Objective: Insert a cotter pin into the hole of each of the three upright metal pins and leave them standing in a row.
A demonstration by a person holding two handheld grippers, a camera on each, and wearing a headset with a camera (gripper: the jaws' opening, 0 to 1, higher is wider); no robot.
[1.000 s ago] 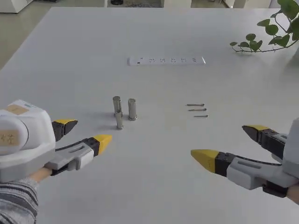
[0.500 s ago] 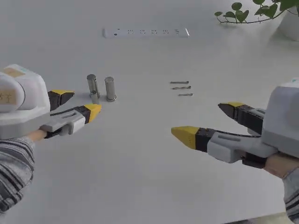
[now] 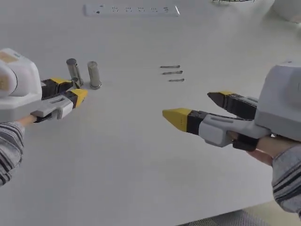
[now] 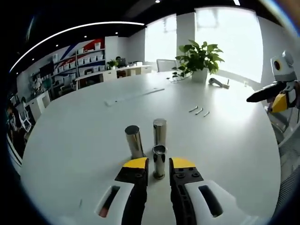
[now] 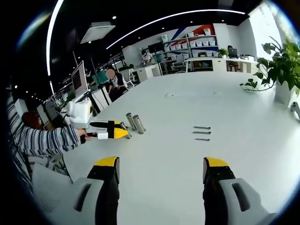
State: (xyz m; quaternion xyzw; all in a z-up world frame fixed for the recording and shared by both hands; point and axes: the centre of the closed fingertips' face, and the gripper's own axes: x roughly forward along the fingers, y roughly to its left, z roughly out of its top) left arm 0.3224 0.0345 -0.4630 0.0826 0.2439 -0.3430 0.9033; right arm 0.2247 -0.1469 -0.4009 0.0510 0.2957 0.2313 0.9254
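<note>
Three upright metal pins stand close together on the white table [image 3: 131, 155]: two at the back [image 3: 72, 68] [image 3: 94, 74] and a shorter, nearer one [image 3: 75, 83]. My left gripper [image 3: 70, 88] has its yellow tips on either side of that nearer pin [image 4: 159, 161], jaws narrowed, with thin gaps still showing on both sides. The other two pins [image 4: 134, 140] [image 4: 160, 131] rise just beyond it. Three cotter pins [image 3: 172, 72] lie flat in a small stack to the right. My right gripper [image 3: 194, 105] hovers wide open and holds nothing, short of the cotter pins [image 5: 201, 132].
A white power strip [image 3: 131, 9] lies across the far side of the table. A potted plant [image 4: 199, 58] stands at the far right. The table's near edge [image 3: 225, 217] runs below my right gripper. People sit at desks in the room behind.
My left gripper has moved forward to the nearest pin and its jaws have narrowed around it. The right gripper stays wide open. The head camera has tilted down.
</note>
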